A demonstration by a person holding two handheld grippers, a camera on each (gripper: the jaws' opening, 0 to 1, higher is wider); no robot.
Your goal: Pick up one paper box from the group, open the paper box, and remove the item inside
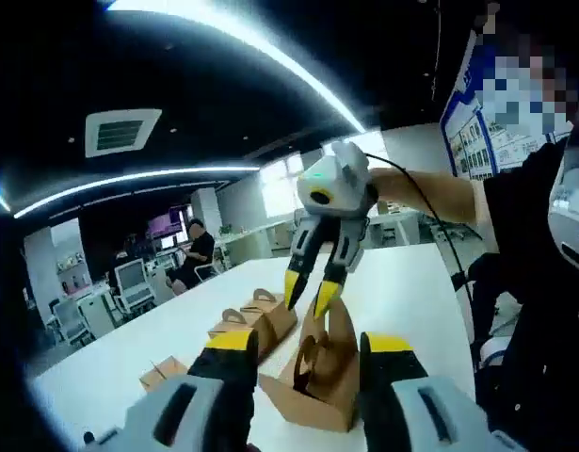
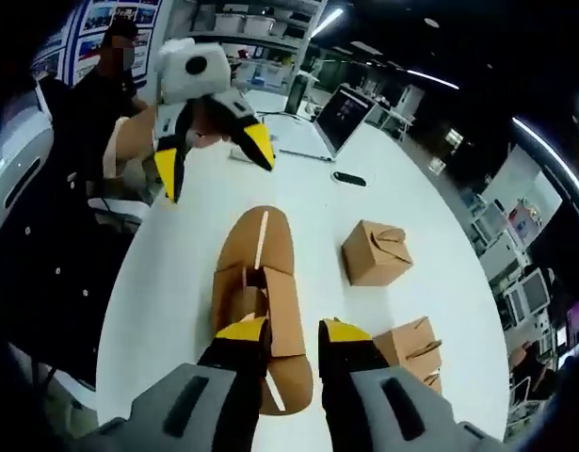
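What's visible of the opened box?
The opened box is brown cardboard, its flaps spread and rounded handle tabs raised. It sits on the white table, apart from the closed boxes. The right hand-held gripper is at one flap; contact is unclear. The left hand-held gripper hovers beyond it, open. Contents unclear.

The left gripper view is looking low along the white counter, close behind the opened brown paper box, facing the right gripper. The right gripper view is looking steeply down on the same box from the opposite end, facing the left gripper; both are sharing box and counter.
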